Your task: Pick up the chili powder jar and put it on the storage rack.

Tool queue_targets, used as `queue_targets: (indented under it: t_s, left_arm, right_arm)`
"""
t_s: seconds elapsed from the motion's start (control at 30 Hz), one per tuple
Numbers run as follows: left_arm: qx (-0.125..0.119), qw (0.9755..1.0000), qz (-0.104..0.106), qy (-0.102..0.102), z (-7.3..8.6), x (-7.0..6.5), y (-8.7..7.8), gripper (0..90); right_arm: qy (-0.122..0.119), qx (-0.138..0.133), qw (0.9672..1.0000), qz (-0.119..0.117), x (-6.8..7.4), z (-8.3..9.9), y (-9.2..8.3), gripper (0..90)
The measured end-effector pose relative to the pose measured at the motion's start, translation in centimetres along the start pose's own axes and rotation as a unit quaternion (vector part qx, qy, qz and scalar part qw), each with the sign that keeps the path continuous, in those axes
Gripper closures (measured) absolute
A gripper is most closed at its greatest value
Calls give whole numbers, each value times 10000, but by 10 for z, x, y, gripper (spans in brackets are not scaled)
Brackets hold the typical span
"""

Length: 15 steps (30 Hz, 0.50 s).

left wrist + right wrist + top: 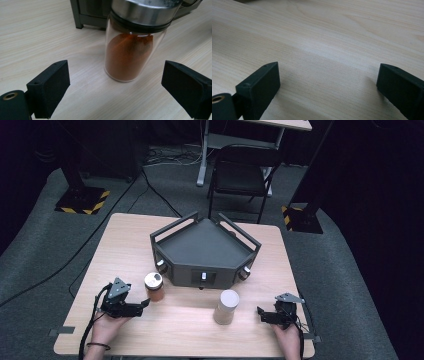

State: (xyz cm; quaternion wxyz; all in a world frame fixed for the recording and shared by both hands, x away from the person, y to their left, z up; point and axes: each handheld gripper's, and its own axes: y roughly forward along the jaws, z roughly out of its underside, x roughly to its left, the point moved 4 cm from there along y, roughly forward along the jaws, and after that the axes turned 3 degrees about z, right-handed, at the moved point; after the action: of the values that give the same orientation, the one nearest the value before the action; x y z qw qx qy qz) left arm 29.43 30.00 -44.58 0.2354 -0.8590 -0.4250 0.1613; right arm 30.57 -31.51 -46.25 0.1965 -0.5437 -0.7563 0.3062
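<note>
High view: a dark tray (202,251) with railed sides sits at the middle of the worktop (125,235), and serves here as the landmark. Just in front of the tray's left corner stands a spice jar (154,287) with a steel lid and orange-red powder inside; in front of the tray's right part, a little farther from it, stands a pale cylinder (226,307). The left tongs (145,304) point at the jar from its near-left side, jaws wide apart and gripping nothing; in the left gripper view the jar (130,53) stands just beyond the two pads, not yet between them and untouched. The right tongs (260,311) lie well right of the cylinder, also wide open and empty, with bare wood ahead in the right gripper view. By my reading the work has barely begun: the tray is empty, both containers stand outside it, and the jar's grasp, lift and placing remain.
</note>
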Motion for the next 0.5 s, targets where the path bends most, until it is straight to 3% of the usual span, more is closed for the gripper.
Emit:
queue_targets:
  t_s: [0.5]
  left_arm:
    - [-48,10000,32,9,-8,-5,15,102]
  right_arm:
    - [-14,8,10000,-14,0,0,0,31]
